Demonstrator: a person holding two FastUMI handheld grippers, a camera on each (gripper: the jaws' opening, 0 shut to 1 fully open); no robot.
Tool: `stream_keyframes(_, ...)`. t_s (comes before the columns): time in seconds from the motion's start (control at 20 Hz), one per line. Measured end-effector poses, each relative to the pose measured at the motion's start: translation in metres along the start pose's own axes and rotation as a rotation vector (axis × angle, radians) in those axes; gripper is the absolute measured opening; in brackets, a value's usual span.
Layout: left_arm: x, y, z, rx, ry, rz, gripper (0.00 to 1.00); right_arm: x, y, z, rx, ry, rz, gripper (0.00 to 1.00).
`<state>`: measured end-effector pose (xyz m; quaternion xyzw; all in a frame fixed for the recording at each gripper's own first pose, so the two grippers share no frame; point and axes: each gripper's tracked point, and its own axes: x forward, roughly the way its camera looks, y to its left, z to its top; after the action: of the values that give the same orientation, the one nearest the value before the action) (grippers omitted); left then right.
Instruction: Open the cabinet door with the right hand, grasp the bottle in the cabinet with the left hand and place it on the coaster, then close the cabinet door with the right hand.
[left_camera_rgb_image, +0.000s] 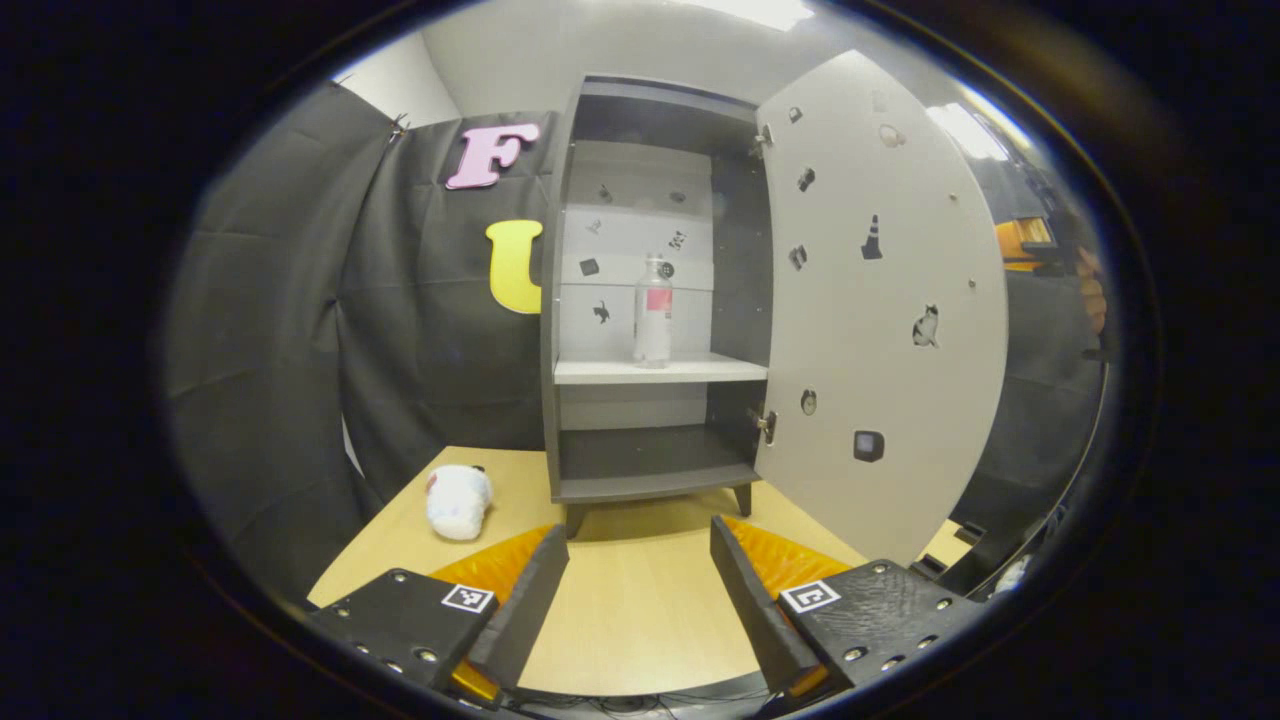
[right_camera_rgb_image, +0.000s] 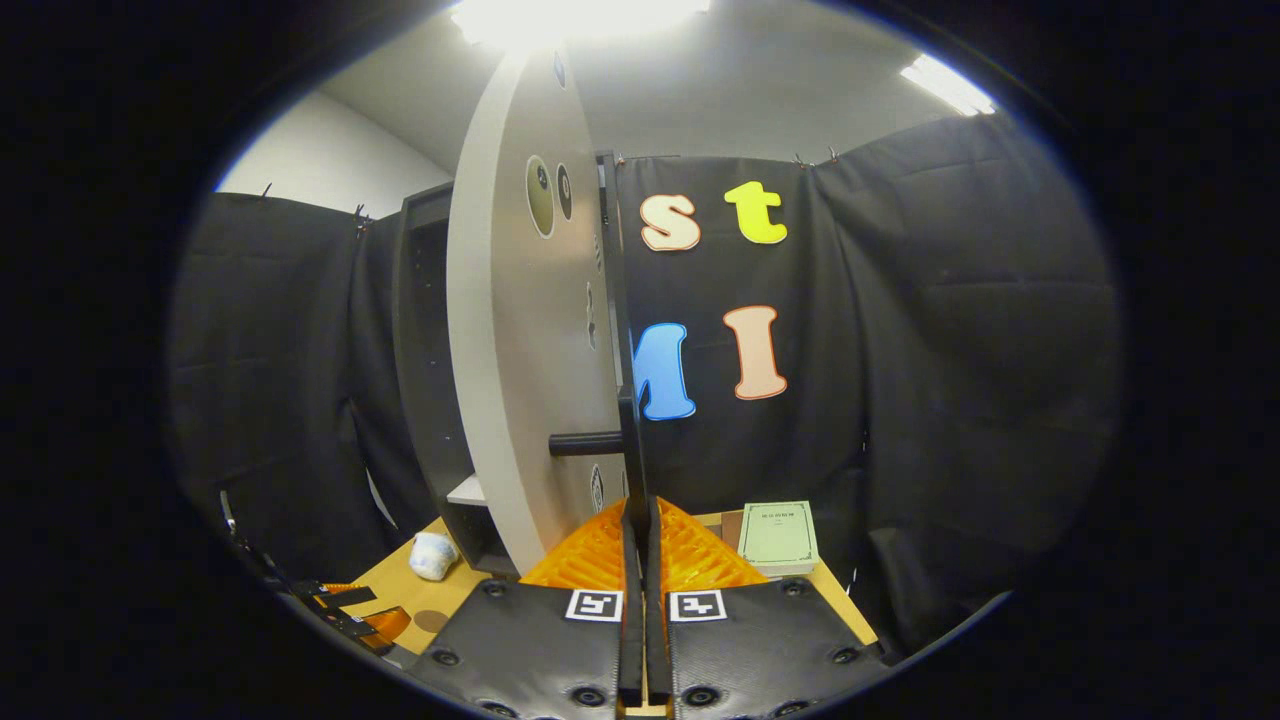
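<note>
Bottle (left_camera_rgb_image: 652, 311) stands upright on the pale middle shelf (left_camera_rgb_image: 660, 370) of the cabinet (left_camera_rgb_image: 560, 300), towards the right half of that shelf, with its cap on and a pinkish band round its body. The cabinet door (left_camera_rgb_image: 880, 300) hangs wide open to the right, its inner face dotted with small stickers. From the left gripper view, the left gripper (left_camera_rgb_image: 638, 590) hovers low over the wooden surface (left_camera_rgb_image: 640, 620) in front of the cabinet, well apart from the bottle, its jaws spread wide and holding nothing. A small white plush toy (left_camera_rgb_image: 458, 500) lies on the surface to the left of the cabinet's foot. From the right gripper view, the right gripper (right_camera_rgb_image: 640, 525) sits right at the outer edge of the door, its jaws pressed close together around the thin dark vertical bar of the door handle (right_camera_rgb_image: 628, 440), whose short stub runs sideways into the door panel. Past the door on that side, a green book (right_camera_rgb_image: 778, 537) lies flat on the surface near the black cloth wall. The other gripper shows far down at the lower left of that view, just beside the plush toy.
</note>
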<state>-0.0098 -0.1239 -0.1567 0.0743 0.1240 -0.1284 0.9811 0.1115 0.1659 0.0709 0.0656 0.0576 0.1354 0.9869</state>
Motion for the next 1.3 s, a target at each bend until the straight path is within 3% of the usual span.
stream_keyframes(0.1, 0.0, 0.001, 0.0, -0.005, 0.002, 0.004, 0.88, -0.001, -0.003, 0.001, 0.007, 0.003, 0.0, 0.03)
stream_keyframes(0.15, 0.001, 0.001, 0.0, -0.004, 0.005, 0.007, 0.88, -0.002, -0.003, 0.0, 0.011, 0.007, 0.001, 0.07)
stream_keyframes(0.35, 0.006, 0.004, 0.003, 0.002, 0.008, 0.002, 0.87, -0.006, -0.008, -0.001, 0.012, 0.0, -0.04, 0.01)
stream_keyframes(0.6, 0.024, 0.008, 0.011, 0.035, -0.003, -0.022, 0.87, -0.03, -0.018, -0.006, 0.059, 0.005, -0.076, 0.05)
stream_keyframes(0.85, 0.048, 0.013, 0.024, 0.054, -0.024, -0.031, 0.87, -0.057, -0.046, -0.005, 0.053, -0.019, -0.157, 0.0)
stream_keyframes(1.05, 0.072, 0.017, 0.039, 0.034, -0.047, -0.042, 0.88, -0.076, -0.089, -0.006, 0.058, -0.024, -0.284, 0.02)
stream_keyframes(1.3, 0.105, 0.027, 0.057, 0.02, -0.073, -0.035, 0.88, -0.058, -0.132, -0.011, 0.054, 0.006, -0.406, 0.02)
